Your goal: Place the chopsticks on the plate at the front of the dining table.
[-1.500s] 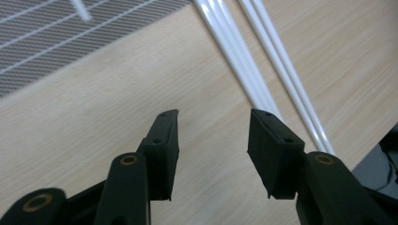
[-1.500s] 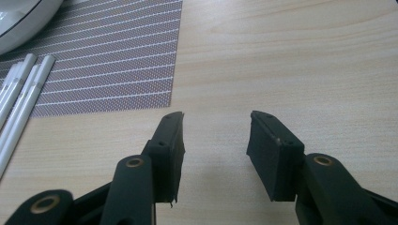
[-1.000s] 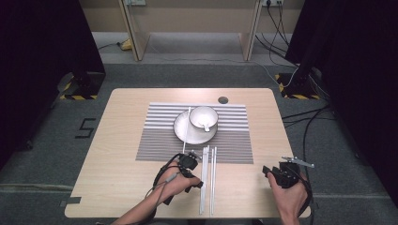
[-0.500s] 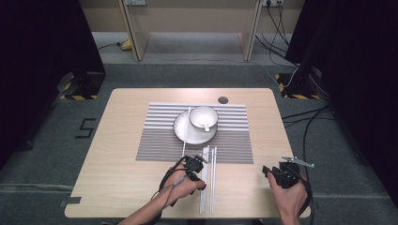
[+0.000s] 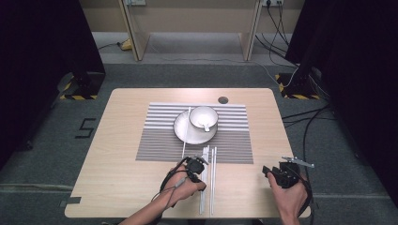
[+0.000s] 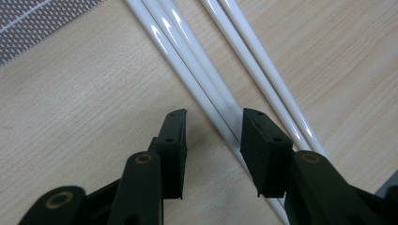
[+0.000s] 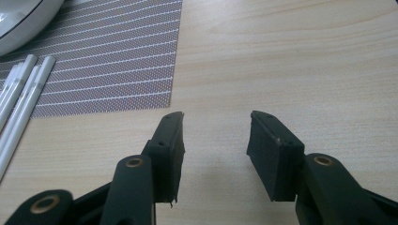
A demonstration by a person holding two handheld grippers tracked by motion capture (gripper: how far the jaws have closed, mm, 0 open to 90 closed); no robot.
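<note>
Two hand-held grippers work near the surface's front edge. Right hand-held gripper hangs released over bare wood by the front right corner. Left hand-held gripper, jaws just closing but not gripping, straddles white chopsticks mid-front.

A recording lab is showing here: black curtains are flanking a wooden table, cables are trailing across grey carpet.

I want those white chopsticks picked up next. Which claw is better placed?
Left. The left claw already straddles the white chopsticks, its jaws just closing around them. The right claw sits open over bare table, off to the side.
</note>
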